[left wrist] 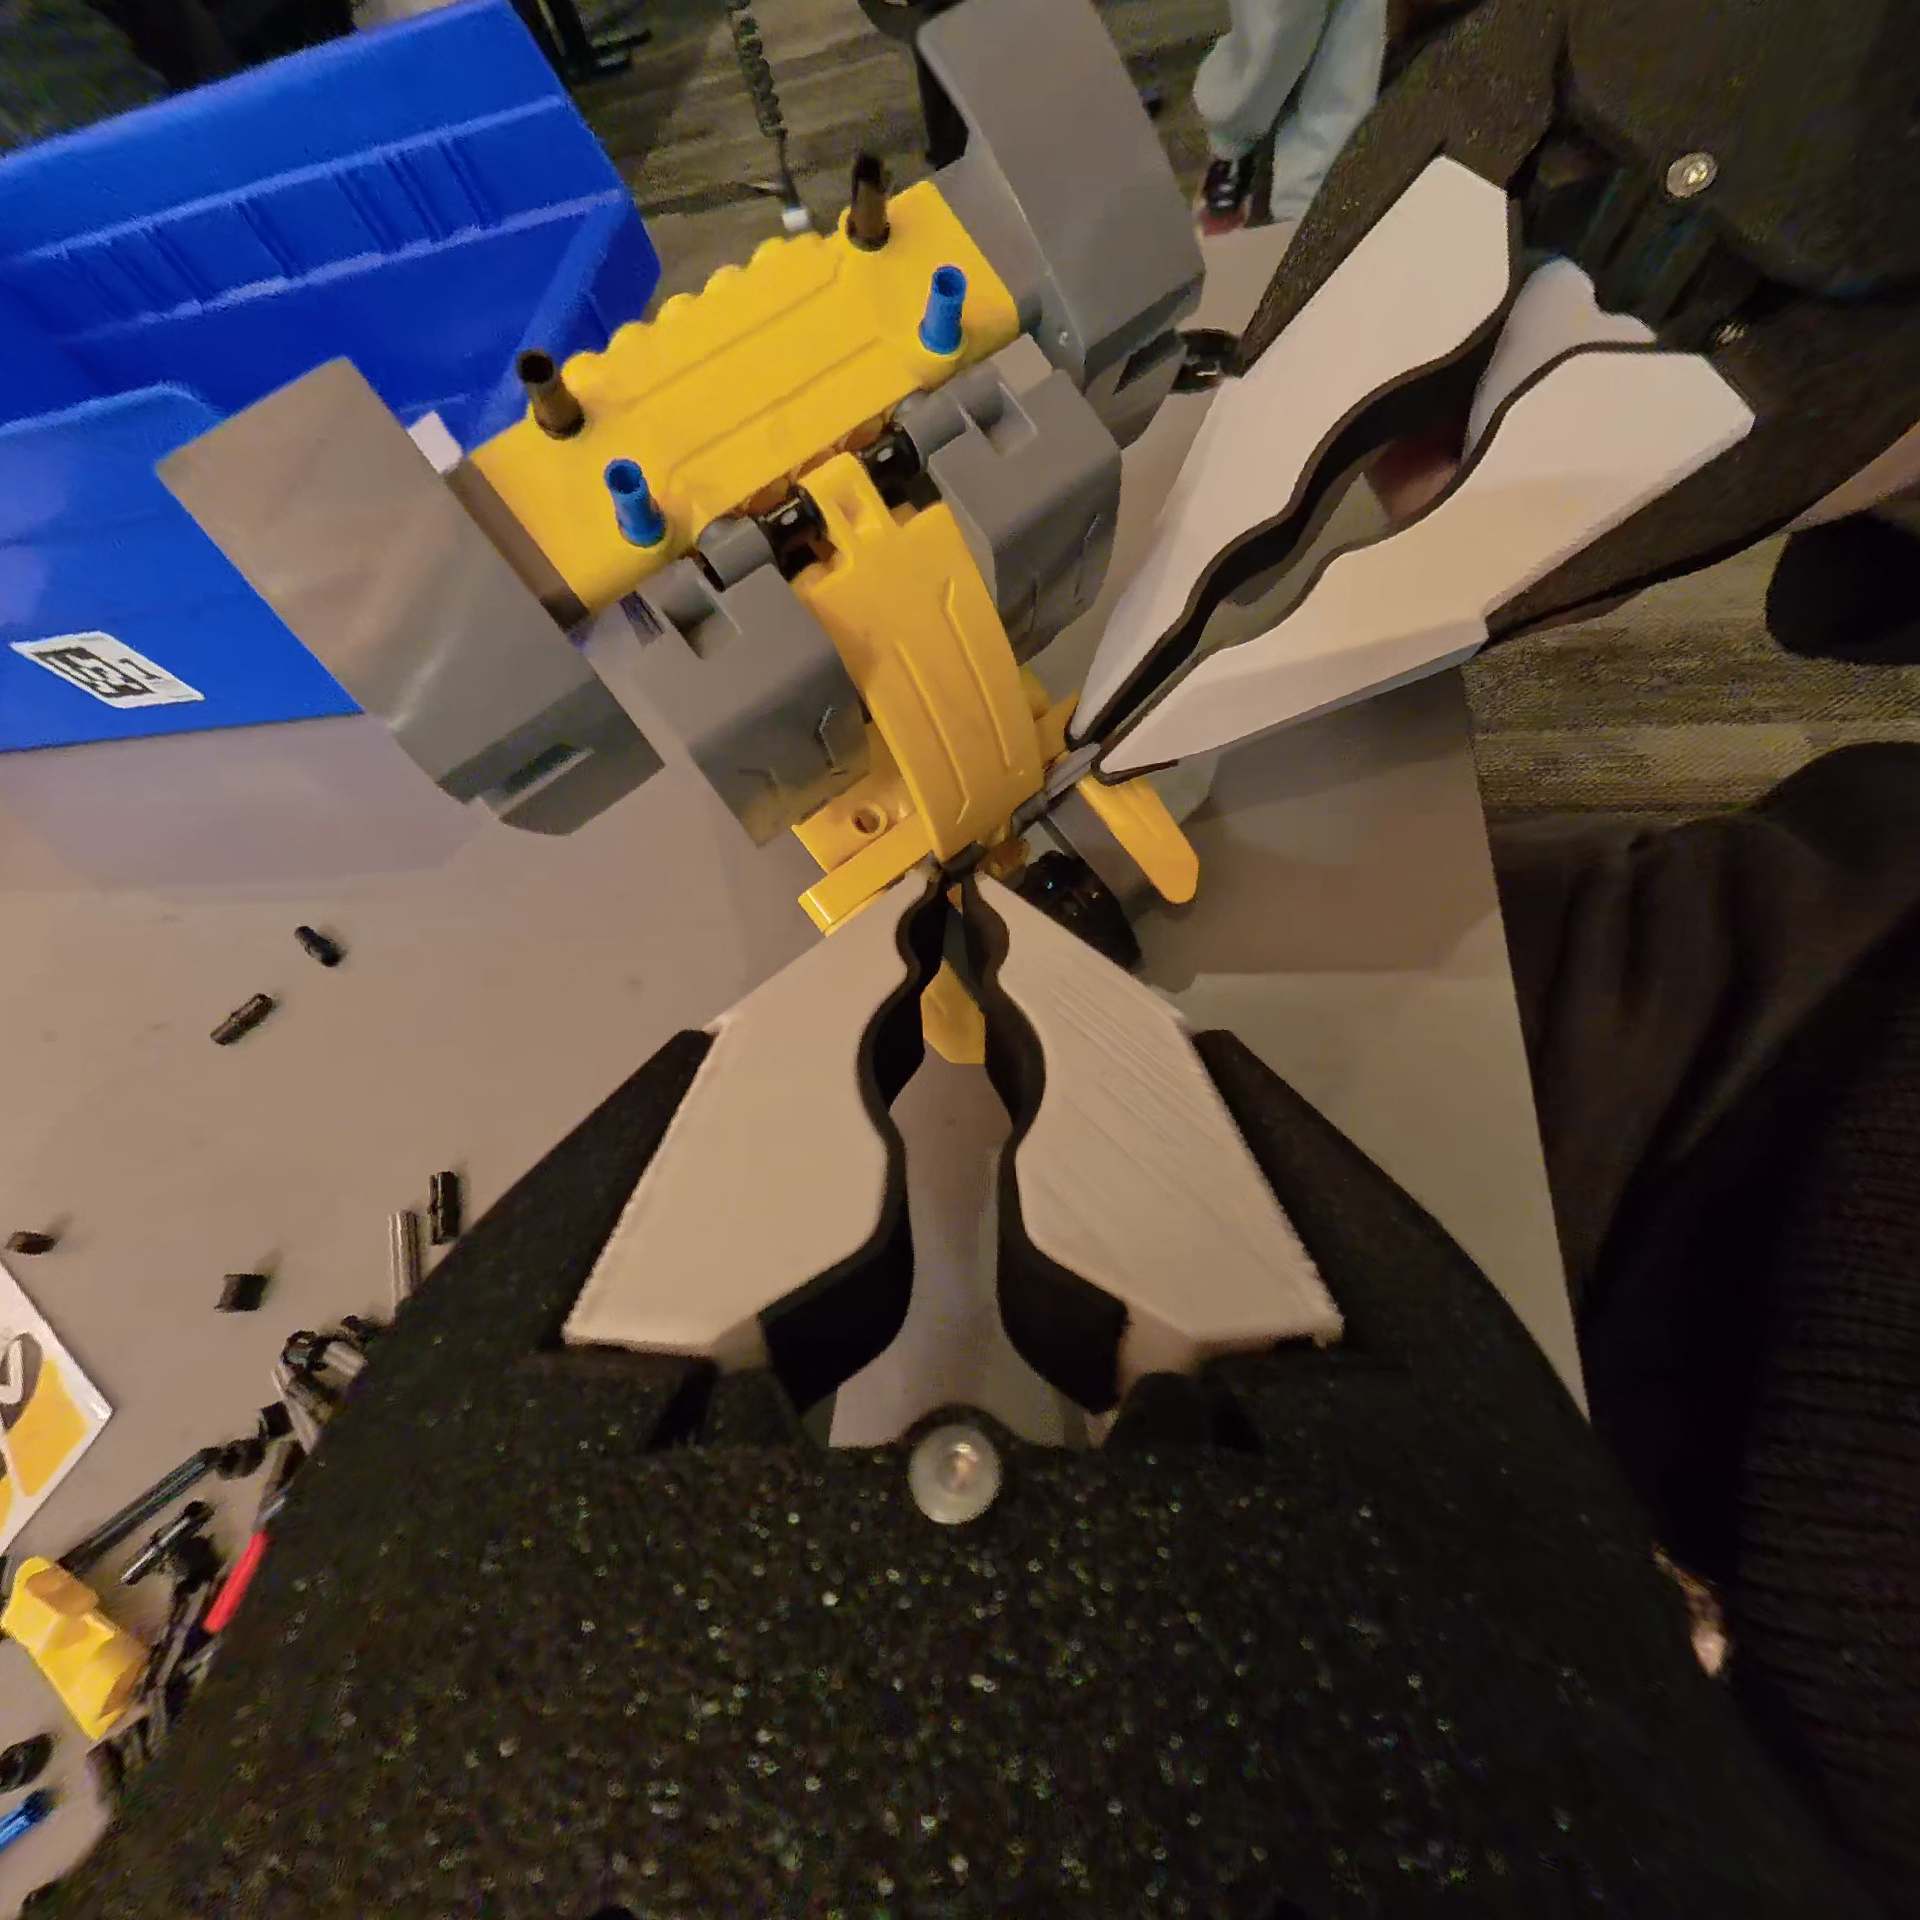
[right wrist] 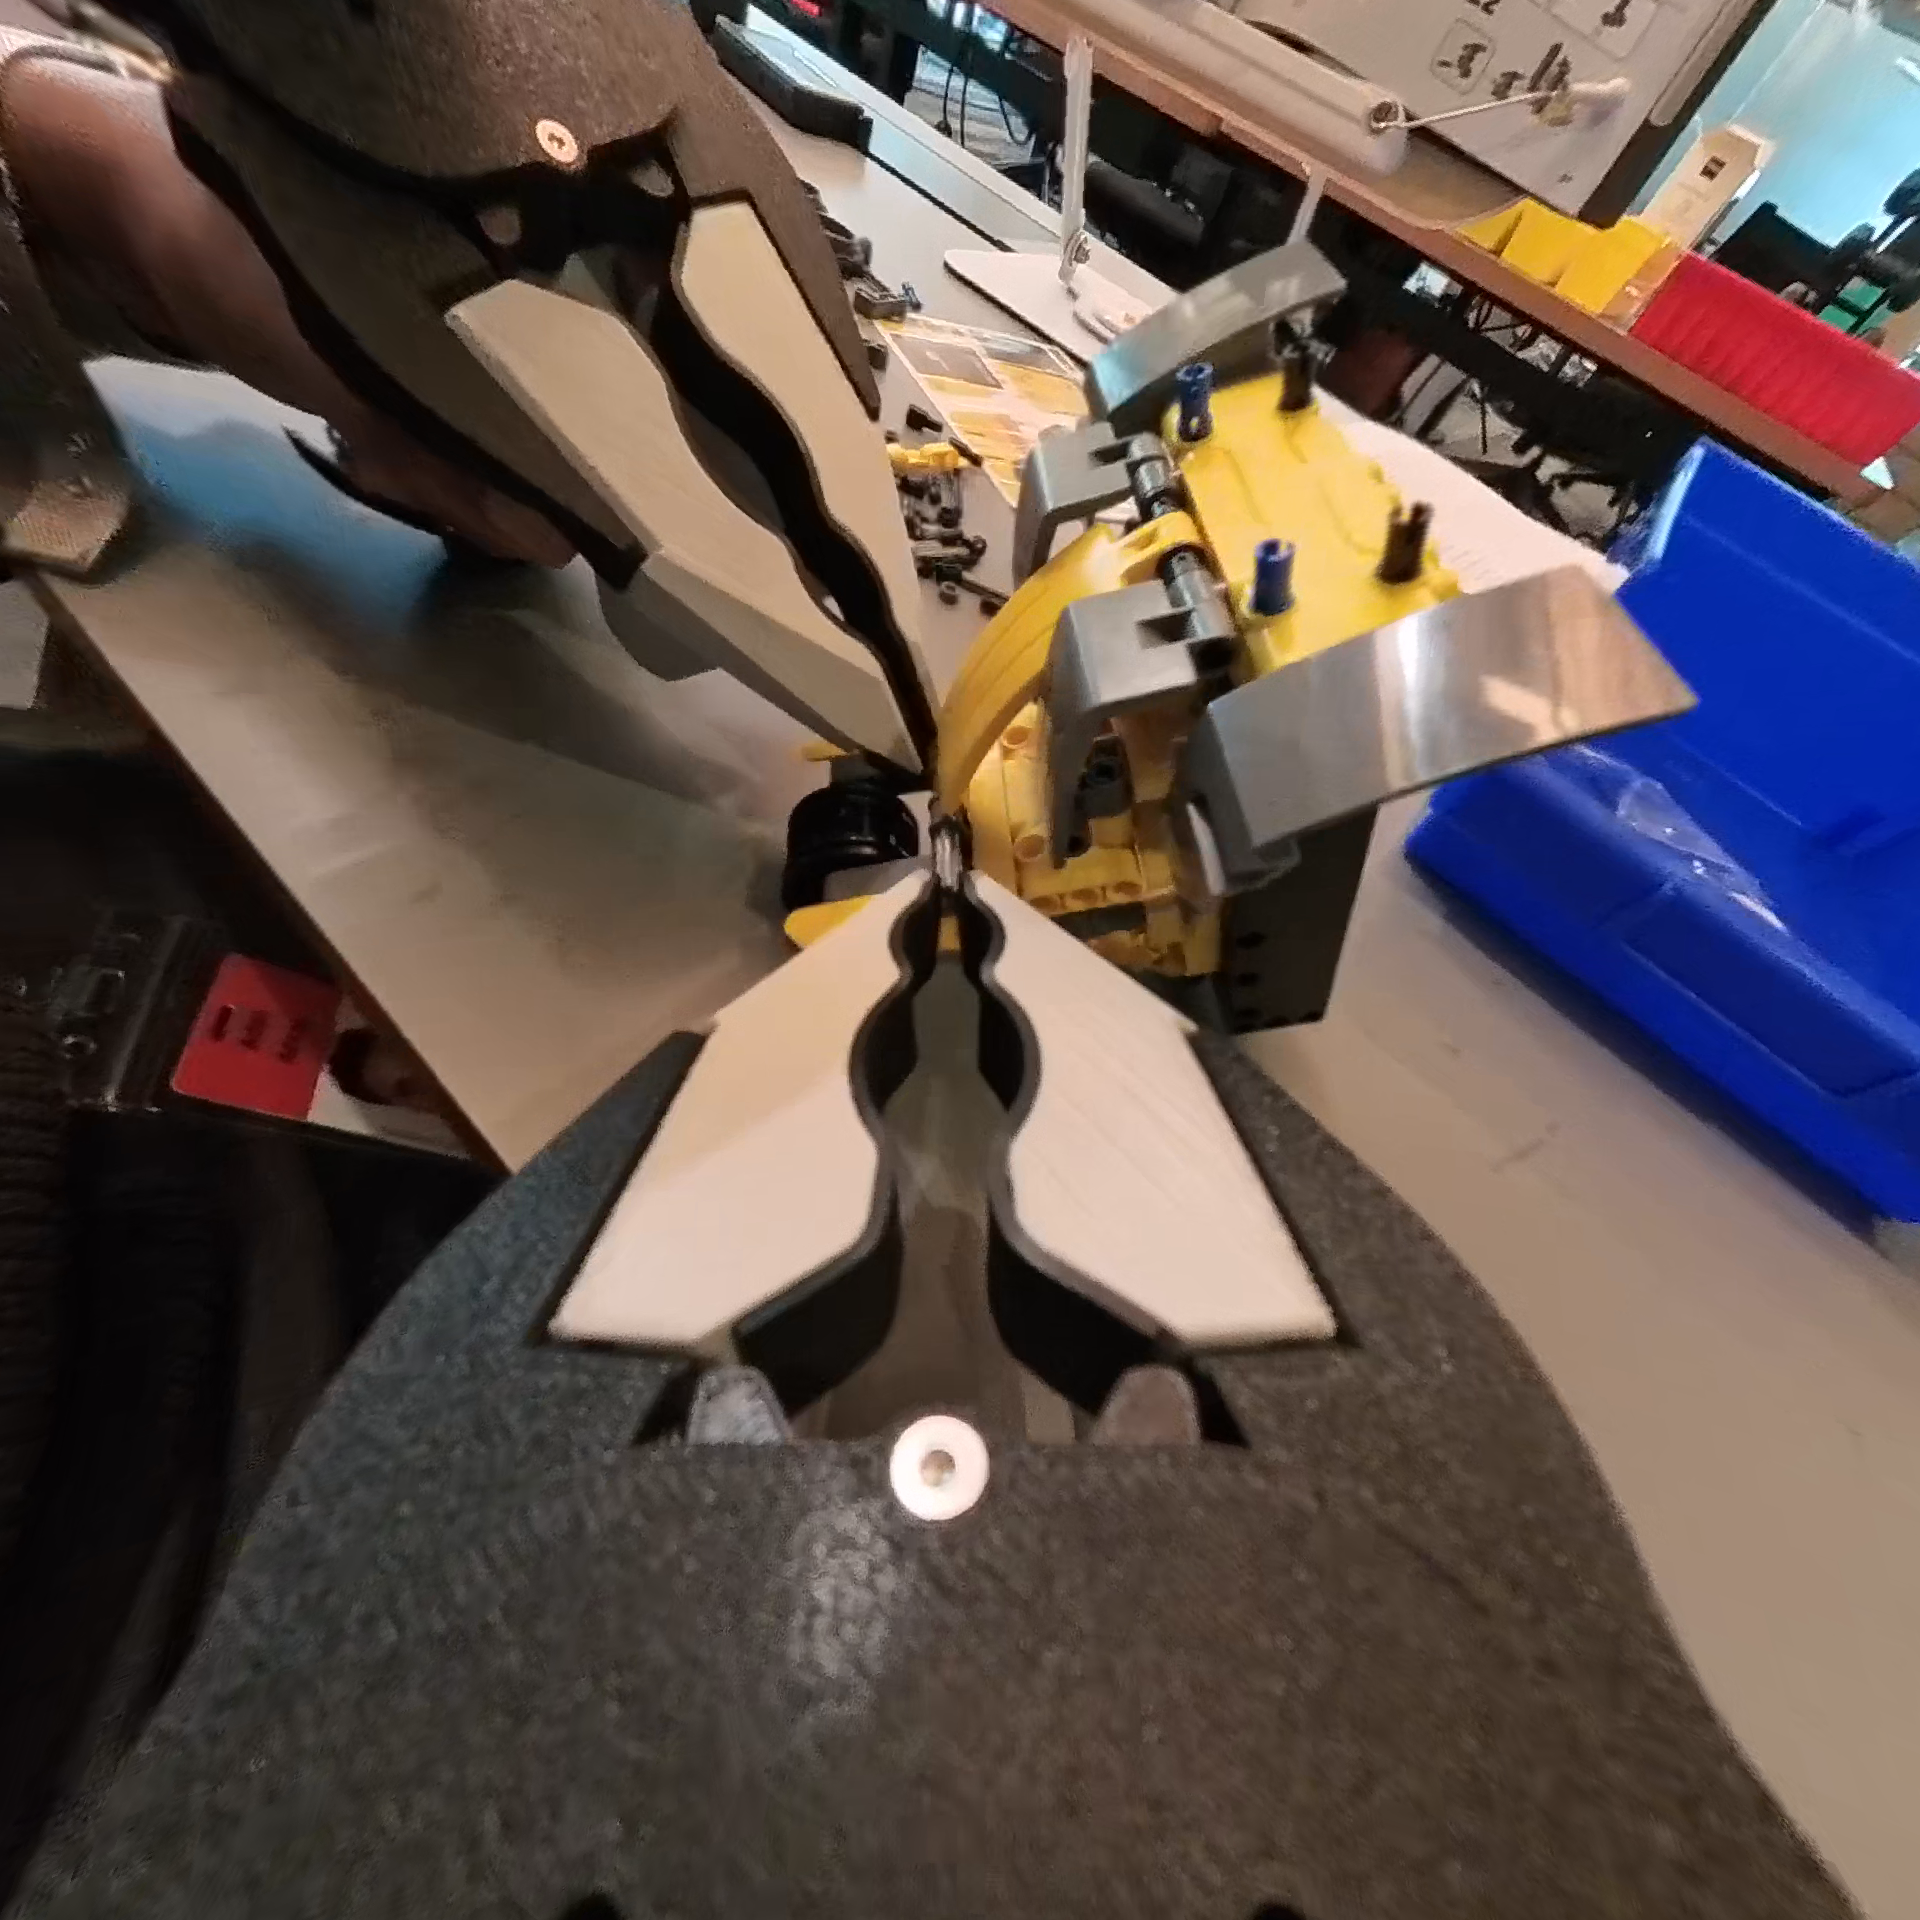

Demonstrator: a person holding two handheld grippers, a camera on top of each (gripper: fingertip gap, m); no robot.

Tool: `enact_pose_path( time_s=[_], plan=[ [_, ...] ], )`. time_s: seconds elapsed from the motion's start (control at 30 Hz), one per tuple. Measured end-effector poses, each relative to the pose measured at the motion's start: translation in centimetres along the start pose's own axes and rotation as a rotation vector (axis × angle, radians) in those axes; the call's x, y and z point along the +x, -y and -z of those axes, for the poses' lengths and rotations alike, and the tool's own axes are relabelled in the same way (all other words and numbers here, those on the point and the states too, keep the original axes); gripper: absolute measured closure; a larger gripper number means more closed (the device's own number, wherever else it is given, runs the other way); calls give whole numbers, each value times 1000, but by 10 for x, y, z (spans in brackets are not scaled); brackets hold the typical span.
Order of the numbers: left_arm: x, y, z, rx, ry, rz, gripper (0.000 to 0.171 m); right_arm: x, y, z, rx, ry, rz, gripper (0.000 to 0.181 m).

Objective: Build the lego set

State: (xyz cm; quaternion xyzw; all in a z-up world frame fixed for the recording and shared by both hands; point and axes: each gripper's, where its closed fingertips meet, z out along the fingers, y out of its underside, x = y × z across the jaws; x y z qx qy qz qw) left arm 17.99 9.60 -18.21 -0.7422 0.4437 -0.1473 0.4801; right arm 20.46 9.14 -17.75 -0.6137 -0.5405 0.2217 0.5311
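The yellow and grey brick model (left wrist: 790, 499) stands on the grey table (left wrist: 312, 1039), just in front of the blue bin (left wrist: 260, 312). The left gripper (left wrist: 951, 878) is closed tight at its tips on the lower end of the model's curved yellow arm (left wrist: 935, 675) — a thin dark piece sits between the fingers. The right gripper (right wrist: 945, 868) is also pressed together, pinching a small grey pin (right wrist: 945, 836) at the same end of the model, beside a black wheel (right wrist: 842, 842). Both grippers nearly touch there. Small black pins (left wrist: 244, 1018) lie scattered on the table, left of the model.
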Motion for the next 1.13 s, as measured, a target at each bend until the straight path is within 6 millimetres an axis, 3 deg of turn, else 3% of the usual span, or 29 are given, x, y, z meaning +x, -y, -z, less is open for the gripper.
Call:
enact_pose_path(
  time_s=[0.27, 0.4, 0.57, 0.7, 0.87, 1.13],
  plan=[
    [19, 8, -4, 2, -24, 55, 170, 13, -8, 16, -20, -35, -18, 177],
    [39, 29, -14, 49, -15, 67, 168, 32, -19, 26, -47, -150, -72, 177],
    [49, 38, -23, 56, 41, -5, 167, 39, -22, 32, -39, -218, -168, 159],
    [55, 34, 2, 97, 8, 69, 167, 27, -14, 37, 8, -208, -252, 144],
    [33, 19, 36, 132, 83, 222, 167, 10, -7, 29, 53, -208, -342, 133],
    [22, 20, 78, 327, 89, 459, 165, 17, -10, 16, 26, -308, -463, 129]
  ],
)
